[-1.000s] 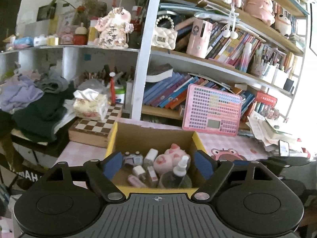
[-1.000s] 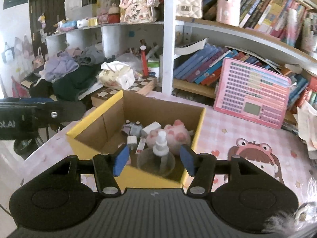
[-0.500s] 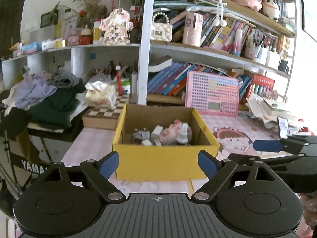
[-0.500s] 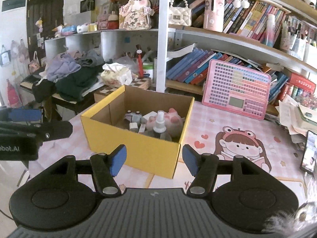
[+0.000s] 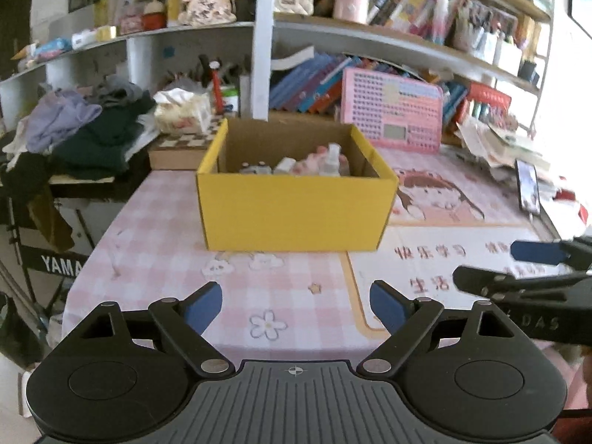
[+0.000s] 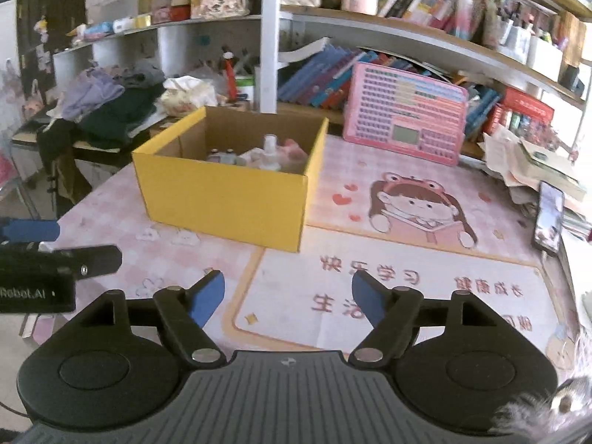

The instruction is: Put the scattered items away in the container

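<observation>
Pink tablecloth (image 5: 166, 222) bears yellow box (image 5: 296, 211) (bottles inside)

One yellow cardboard box (image 5: 296, 214) stood on the counter (image 5: 155, 259) toward its far edge. Inside it, one clear spray bottle (image 6: 271, 153) and one pink plush toy (image 6: 294, 150) could be counted, plus a few small bottles too blurred to number. One pink keyboard toy (image 6: 405, 113) leaned at the counter's far edge. One phone (image 6: 549, 218) lay by the right edge. One printed mat with a cartoon girl (image 6: 420, 209) covered the counter's right part. One chessboard box (image 5: 177, 148) sat off the far left corner, carrying one tissue pack (image 5: 183, 111). Two claws were present: the left claw (image 5: 296, 309) and the right claw (image 6: 288, 296), each with two blue pads.
</observation>
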